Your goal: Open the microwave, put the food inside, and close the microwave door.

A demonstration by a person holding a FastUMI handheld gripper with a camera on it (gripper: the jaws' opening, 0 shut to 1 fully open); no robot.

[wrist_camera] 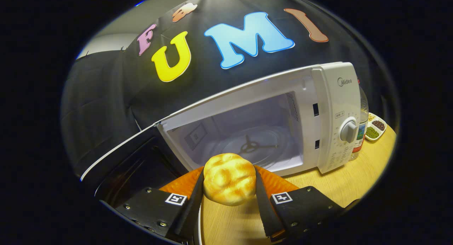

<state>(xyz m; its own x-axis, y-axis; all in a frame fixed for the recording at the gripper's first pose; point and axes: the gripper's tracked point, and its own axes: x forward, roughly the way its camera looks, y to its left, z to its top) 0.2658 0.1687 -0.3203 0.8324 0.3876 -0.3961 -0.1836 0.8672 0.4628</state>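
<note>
A golden bread bun [229, 178] sits clamped between my two fingers, and my gripper [229, 174] is shut on it, held above the wooden table. Just beyond the bun stands a white microwave [332, 107] with its cavity open; the glass turntable [254, 146] lies inside. Its dark door [131, 160] swings out to the left, close to my left finger. The control panel with a round knob [349, 131] is on the microwave's right side.
A clear bottle [361, 124] stands right of the microwave. Behind it is a white divided dish [375, 127] holding beans and grains. The wooden table [357, 174] stretches in front of the microwave to the right.
</note>
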